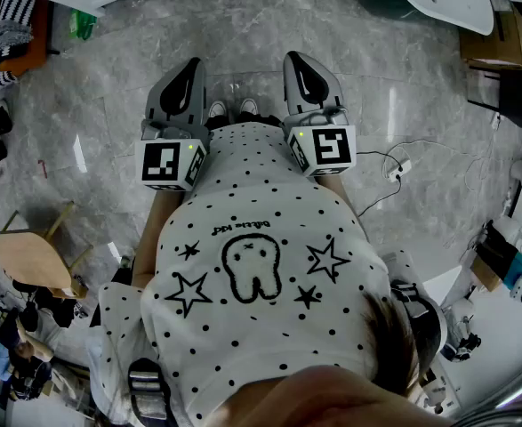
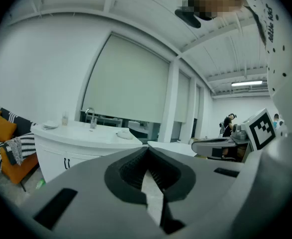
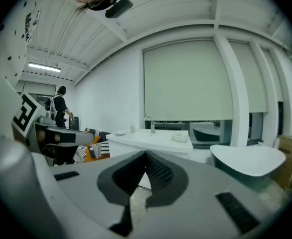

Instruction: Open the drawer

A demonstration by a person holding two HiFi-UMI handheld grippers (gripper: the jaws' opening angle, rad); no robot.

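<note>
Head view: shows left gripper and right gripper side by side at the waist, both closed on nothing, over grey floor. Places no drawer within reach; suggests the white cabinet under the tap, well apart, as its likely site. Calls for approaching first, opening one gripper wide, squaring to the drawer front, then pulling straight and level.

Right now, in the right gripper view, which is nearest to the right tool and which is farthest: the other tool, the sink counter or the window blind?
1. left tool, close by on the left.
2. sink counter, straight ahead of the right tool.
3. window blind, on the far wall behind the counter.
</note>
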